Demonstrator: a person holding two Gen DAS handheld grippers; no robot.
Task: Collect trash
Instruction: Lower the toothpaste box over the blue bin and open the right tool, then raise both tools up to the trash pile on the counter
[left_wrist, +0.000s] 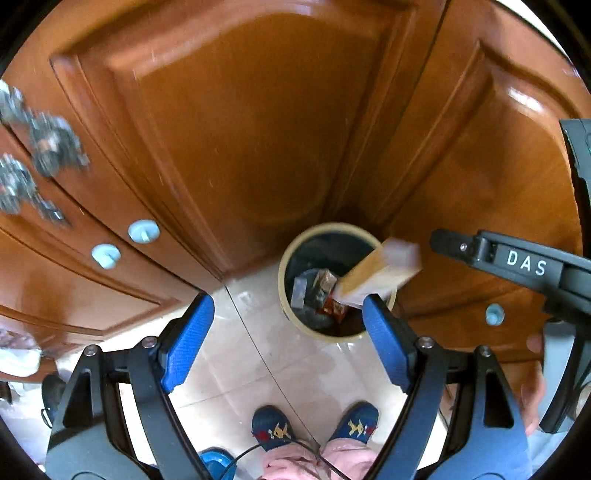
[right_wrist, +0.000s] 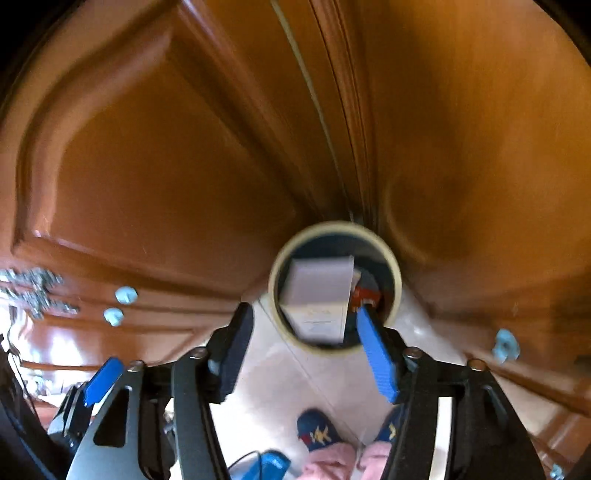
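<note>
A round bin (left_wrist: 282, 275) with a cream rim and dark liner stands on the floor in a corner of wooden doors, with wrappers (left_wrist: 319, 291) inside. A long cardboard box (left_wrist: 380, 271), white at one end, hangs tilted over the bin's mouth with neither gripper touching it. My left gripper (left_wrist: 288, 301) is high above the bin, open and empty. My right gripper (left_wrist: 502, 181) enters from the right, open, its lower finger tip just beyond the box's white end. In the right wrist view the blurred box (right_wrist: 317, 295) lies past my open right gripper (right_wrist: 303, 310), over the bin (right_wrist: 274, 291).
Orange-brown wooden doors (left_wrist: 229, 129) close in behind and beside the bin. Pale blue knobs (left_wrist: 144, 230) and a bunch of keys (left_wrist: 48, 144) are on the left. A person's blue slippers (left_wrist: 273, 428) stand on the pale tiled floor (left_wrist: 236, 350). The left gripper's blue pad (right_wrist: 101, 380) shows low left.
</note>
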